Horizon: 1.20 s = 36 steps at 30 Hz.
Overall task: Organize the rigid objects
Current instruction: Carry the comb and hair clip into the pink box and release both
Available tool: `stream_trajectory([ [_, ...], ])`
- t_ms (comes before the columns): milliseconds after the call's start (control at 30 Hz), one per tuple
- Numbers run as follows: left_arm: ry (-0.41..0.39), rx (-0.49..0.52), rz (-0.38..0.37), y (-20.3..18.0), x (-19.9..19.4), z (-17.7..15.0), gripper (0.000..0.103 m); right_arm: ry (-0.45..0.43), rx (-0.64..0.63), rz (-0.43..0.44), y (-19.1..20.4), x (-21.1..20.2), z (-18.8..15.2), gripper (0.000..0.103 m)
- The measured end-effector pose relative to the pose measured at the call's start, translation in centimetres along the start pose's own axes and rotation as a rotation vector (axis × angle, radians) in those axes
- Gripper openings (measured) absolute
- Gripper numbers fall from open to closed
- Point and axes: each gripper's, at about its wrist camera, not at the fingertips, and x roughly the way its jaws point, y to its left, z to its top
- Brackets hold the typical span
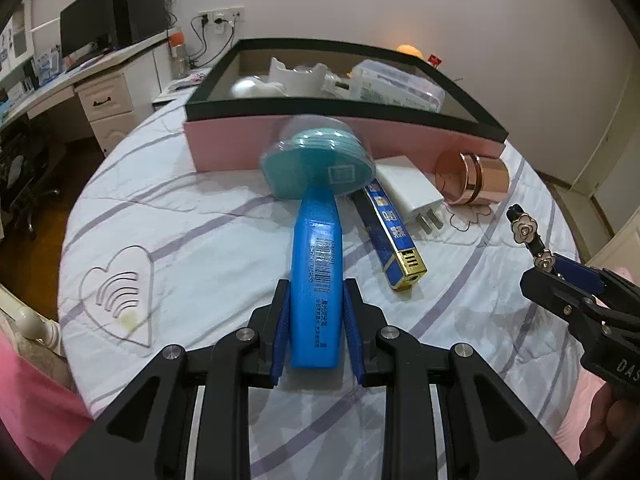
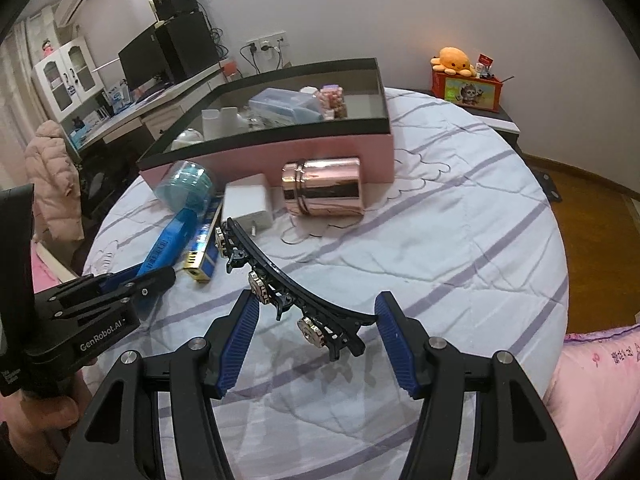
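While the left gripper pointed down over the bed, we saw its fingers nearly shut and pressed on both sides of the handle of a blue brush. The brush's teal round head lay at the far end, close to the pink wall of the storage box. No earlier view let us tell more of that grip.

The right gripper had its fingers about half open, and the black hair clip with flower studs sat between them; its wide near end met the right pad, while the left pad lay beside a stud, and we could not tell whether it touched.

Right of the brush lay a blue and gold lighter, then a white charger plug, then a rose-gold jar on its side, near the box's front wall. The box, black-rimmed, sat at the far side of the bed and held several small containers.
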Motion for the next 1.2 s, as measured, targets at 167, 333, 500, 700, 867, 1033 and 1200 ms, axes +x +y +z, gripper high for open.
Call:
stream_trajectory([
  [167,-0.022,-0.004,-0.002,0.5,-1.6,0.0,0.025,-0.012,-0.008,0.011,0.6,-0.6,0.6,0.062],
  [333,-0.059,-0.003,0.002,1.0,-3.5,0.9,0.025,-0.033,-0.027,0.021,1.5,-1.0,1.7,0.062],
  [500,-0.126,0.007,0.009,1.3,-5.1,3.6,0.025,-0.073,-0.060,0.027,2.7,-1.4,4.5,0.062],
  [700,-0.193,0.023,-0.002,1.4,-5.4,8.3,0.025,-0.126,-0.111,0.035,4.0,-1.4,9.2,0.062],
  [867,-0.228,0.029,-0.009,1.3,-3.8,12.6,0.025,-0.144,-0.130,0.030,4.3,0.4,13.5,0.062],
  [1033,-0.223,0.034,-0.009,1.4,-0.5,17.0,0.025,-0.126,-0.120,0.006,3.3,3.6,17.4,0.062],
  [1200,-0.173,0.022,-0.018,1.8,3.9,20.1,0.025,-0.069,-0.084,-0.014,1.3,7.8,20.1,0.062],
])
